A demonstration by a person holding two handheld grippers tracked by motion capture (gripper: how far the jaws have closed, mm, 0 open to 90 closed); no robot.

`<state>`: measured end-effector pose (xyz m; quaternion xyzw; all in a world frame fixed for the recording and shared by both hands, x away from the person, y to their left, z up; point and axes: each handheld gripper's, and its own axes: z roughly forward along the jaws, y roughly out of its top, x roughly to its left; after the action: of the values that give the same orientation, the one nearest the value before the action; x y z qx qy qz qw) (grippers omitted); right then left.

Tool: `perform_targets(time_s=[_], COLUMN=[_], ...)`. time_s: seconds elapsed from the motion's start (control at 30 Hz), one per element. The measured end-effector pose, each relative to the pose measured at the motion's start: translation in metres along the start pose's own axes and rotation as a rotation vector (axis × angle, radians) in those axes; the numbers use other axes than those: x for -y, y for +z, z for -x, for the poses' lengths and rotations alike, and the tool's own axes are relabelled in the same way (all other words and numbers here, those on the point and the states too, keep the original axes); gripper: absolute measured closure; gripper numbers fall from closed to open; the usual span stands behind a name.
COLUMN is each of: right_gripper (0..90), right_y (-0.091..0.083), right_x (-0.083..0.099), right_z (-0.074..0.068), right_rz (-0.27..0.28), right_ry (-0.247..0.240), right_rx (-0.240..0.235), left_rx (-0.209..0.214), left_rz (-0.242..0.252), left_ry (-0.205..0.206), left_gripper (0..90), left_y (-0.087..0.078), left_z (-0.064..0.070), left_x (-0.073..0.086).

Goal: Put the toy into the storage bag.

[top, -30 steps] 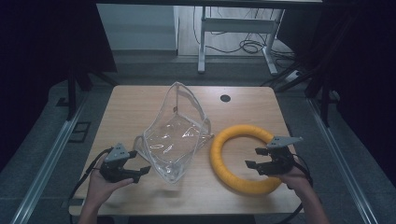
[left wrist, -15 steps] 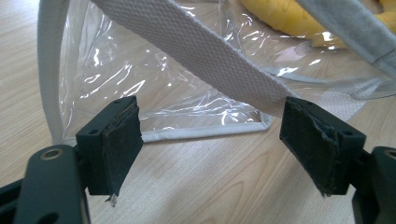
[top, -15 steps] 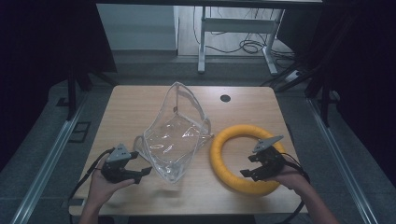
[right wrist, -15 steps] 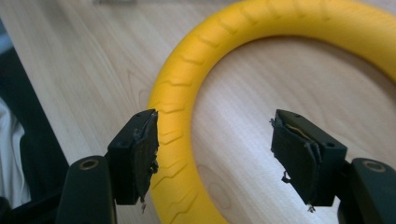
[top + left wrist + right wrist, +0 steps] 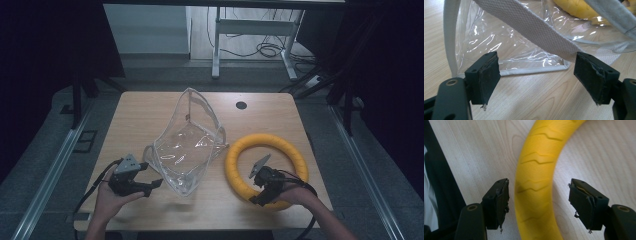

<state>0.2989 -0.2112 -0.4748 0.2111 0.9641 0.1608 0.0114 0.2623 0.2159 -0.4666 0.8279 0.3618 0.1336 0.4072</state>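
High view: a clear bag (image 5: 187,150) sits mid-desk (image 5: 150,107) beside a yellow ring (image 5: 266,167), the left claw (image 5: 150,184) just left of the bag and the right claw (image 5: 257,197) over the ring's near edge. Left gripper view: the left claw (image 5: 536,75) gapes wide below the bag's white strap (image 5: 536,32), gripping nothing. Right gripper view: the right claw (image 5: 539,200) spreads wide astride the ring (image 5: 539,170), pads clear of it.

Lab, desk frame (image 5: 250,30), floor cables (image 5: 260,50)

Yellow grooved ring (image 5: 266,166), clear white-strapped bag (image 5: 187,145), pale wood-grain table (image 5: 150,112).
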Motion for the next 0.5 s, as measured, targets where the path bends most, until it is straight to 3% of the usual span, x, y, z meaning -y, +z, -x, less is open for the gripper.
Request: perform_targets(time_s=[0.1, 0.3, 0.5], right_gripper=[33.7, 38.0, 40.7], right_y=[0.006, 0.015, 0.021], right_x=[-0.004, -0.006, -0.007], right_z=[-0.002, -0.002, 0.0], right_rz=[-0.034, -0.091, -0.109], right_ry=[-0.028, -0.036, -0.054], right_rx=[0.011, 0.016, 0.005], left_rx=[-0.001, -0.001, 0.001], left_rz=[0.0, -0.001, -0.001], left_ry=[0.0, 0.0, -0.001], left_gripper=[20.6, 20.6, 20.6], left_y=[0.0, 0.001, 0.001], left_z=[0.0, 0.0, 0.0], left_x=[0.0, 0.0, 0.0])
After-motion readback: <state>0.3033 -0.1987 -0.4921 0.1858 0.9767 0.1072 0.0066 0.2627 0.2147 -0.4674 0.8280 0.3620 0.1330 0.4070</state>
